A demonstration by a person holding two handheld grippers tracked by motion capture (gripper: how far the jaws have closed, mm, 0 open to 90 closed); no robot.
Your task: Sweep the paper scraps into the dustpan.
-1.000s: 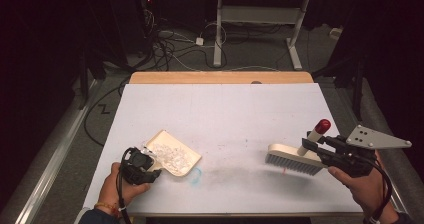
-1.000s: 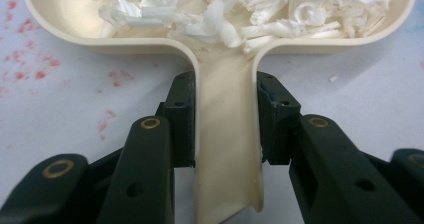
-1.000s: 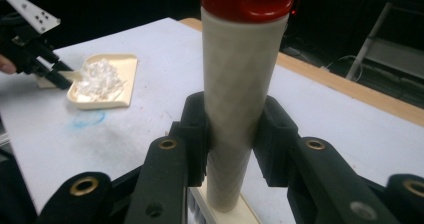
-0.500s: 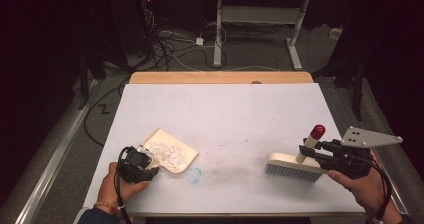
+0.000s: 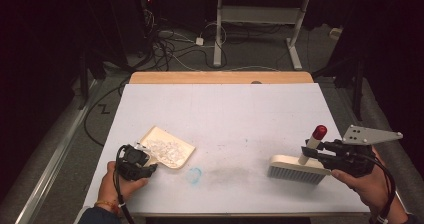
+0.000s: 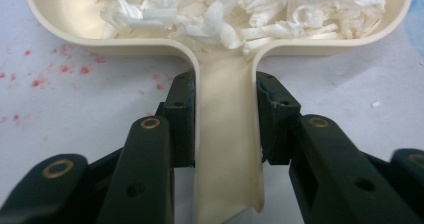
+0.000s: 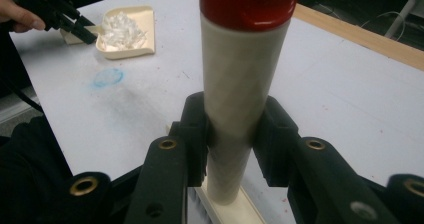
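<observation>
A cream dustpan [image 5: 170, 151] heaped with white paper shreds [image 6: 240, 9] lies on the white table at the front left. My left gripper [image 5: 145, 160] is shut on the dustpan's flat handle [image 6: 227, 134], one jaw on each side. At the front right, a cream brush [image 5: 295, 167] rests bristles-down, with its round handle [image 7: 240, 84] standing upright under a red cap [image 5: 319, 131]. My right gripper [image 5: 311, 152] is shut on that handle below the cap. The right gripper view also shows the dustpan [image 7: 127, 31] and the left gripper [image 7: 75, 25] farther off.
A blue ring mark [image 5: 195, 174] and a grey smear [image 5: 232, 172] lie on the table top between pan and brush. Small red specks [image 6: 60, 69] dot the surface beside the pan. A wooden strip [image 5: 220, 77] runs along the far edge, and beyond it are cables and desk legs.
The brush has settled slightly lower, toward the front edge. The dustpan and the left hand have hardly shifted.
</observation>
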